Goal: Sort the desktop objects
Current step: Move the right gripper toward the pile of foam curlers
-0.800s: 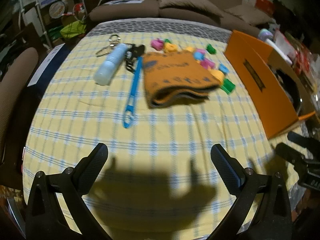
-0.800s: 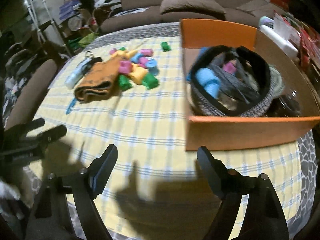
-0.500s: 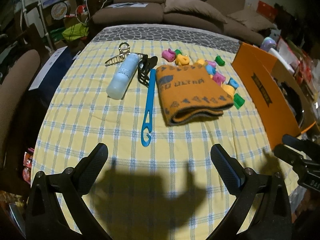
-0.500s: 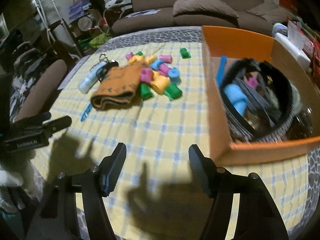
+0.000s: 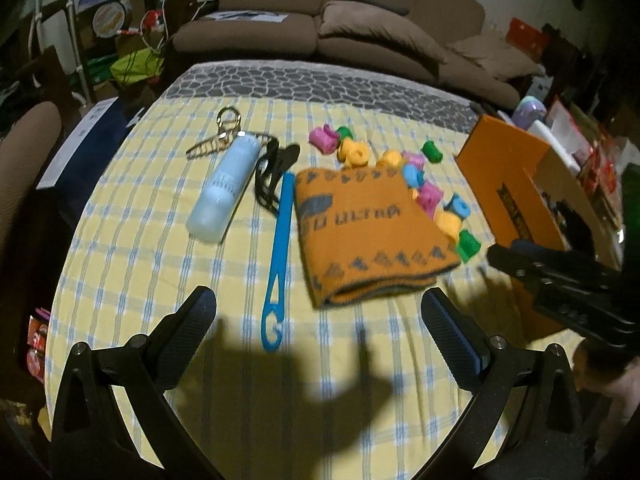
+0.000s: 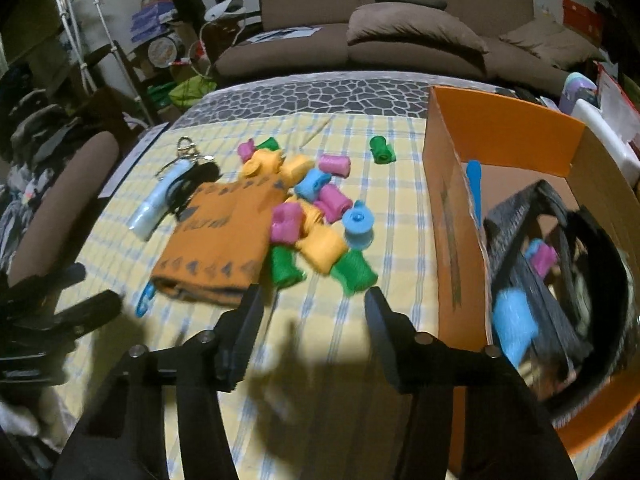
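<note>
Several light, stiff hair rollers (image 6: 320,216) lie just ahead of the released right gripper (image 6: 312,300); pinch one across its barrel.

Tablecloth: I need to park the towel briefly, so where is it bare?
The tablecloth is bare left of the blue stick, below the bottle, and between both tongs and the towel. Curlers crowd the gap towards the orange box.

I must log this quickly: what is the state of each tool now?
Left tool: open, holding nothing, above the checked cloth.
Right tool: open, holding nothing, near the green rollers.
</note>
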